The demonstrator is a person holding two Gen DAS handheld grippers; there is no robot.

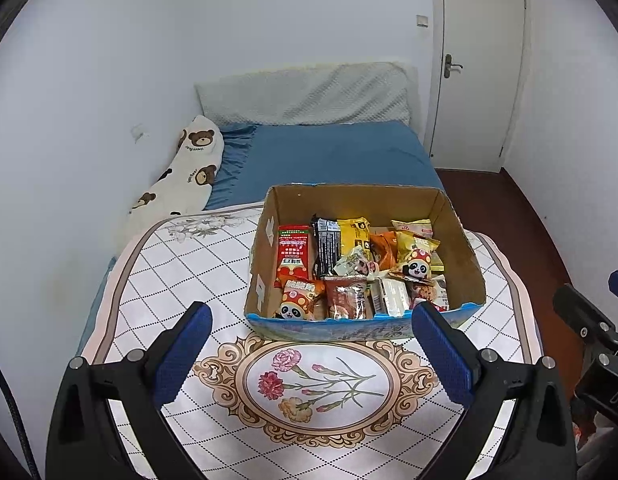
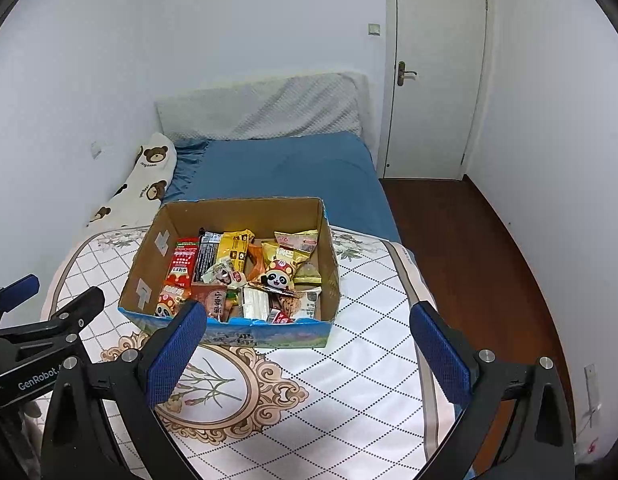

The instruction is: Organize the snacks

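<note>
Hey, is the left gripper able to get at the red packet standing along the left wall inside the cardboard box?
Probably yes. The left gripper is open and empty, the cardboard box has no lid, and the red packet shows uncovered from above.

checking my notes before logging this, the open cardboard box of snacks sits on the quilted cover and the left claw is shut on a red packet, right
Not quite. The open cardboard box of snacks does sit on the quilted white cover with the flower medallion, but the left claw is open and holds nothing. The left wrist view shows its blue pads spread wide, short of the box; the long red snack packet lies inside it.
</note>
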